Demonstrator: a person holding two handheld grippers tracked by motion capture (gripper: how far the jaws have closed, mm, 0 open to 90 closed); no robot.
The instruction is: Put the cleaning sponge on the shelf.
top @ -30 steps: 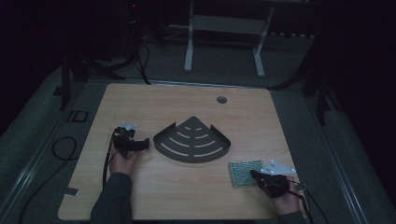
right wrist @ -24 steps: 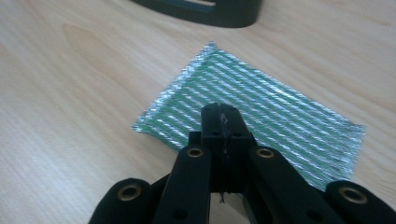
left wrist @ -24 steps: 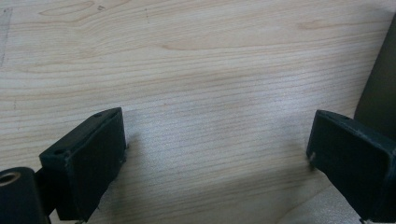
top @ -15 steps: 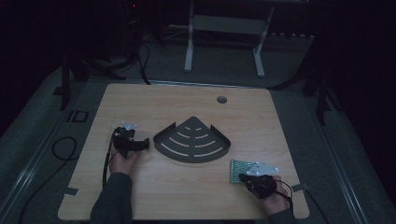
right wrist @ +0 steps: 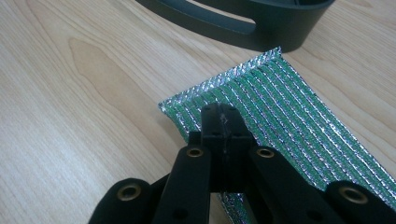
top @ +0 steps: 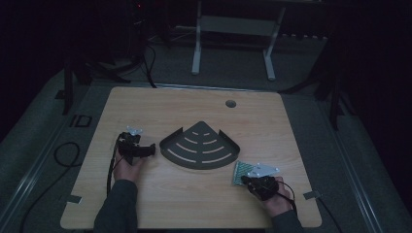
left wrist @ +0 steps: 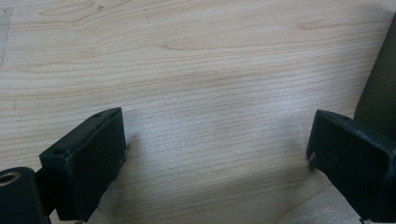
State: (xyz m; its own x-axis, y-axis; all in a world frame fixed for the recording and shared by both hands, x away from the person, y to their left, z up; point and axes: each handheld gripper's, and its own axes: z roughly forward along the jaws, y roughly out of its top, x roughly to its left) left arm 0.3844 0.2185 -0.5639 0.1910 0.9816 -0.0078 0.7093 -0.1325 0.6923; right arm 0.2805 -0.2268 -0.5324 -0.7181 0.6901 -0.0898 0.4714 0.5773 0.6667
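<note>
Right gripper [top: 253, 179] sits at the near right of the table [top: 194, 204], jaws pressed fully together with nothing between them. In the right gripper view the closed tips [right wrist: 219, 116] sit over the near corner of the green-and-silver scouring pad [right wrist: 289, 121]; can't tell if they actually touch it. The pad lies flat on the wood and runs away to the right past the tips, so it is under and beyond the jaws, not in them. From the high view the pad [top: 241, 171] pokes out on the left and far side of that gripper, just beside the near-right edge of the dark fan-shaped corner rack [top: 200, 145], pad and rack close but apart. Rack sits mid-table, point toward the far side, slotted floor showing. Left gripper [top: 145, 150] is at the near left, held in the person's left hand [top: 127, 167], aimed right toward the rack. Its jaws stand wide apart over bare wood, nothing between them; the left gripper view shows the rack's dark edge [left wrist: 380, 79] just beyond the right-hand jaw. Far side of the table has a round cable hole [top: 231, 103].
</note>
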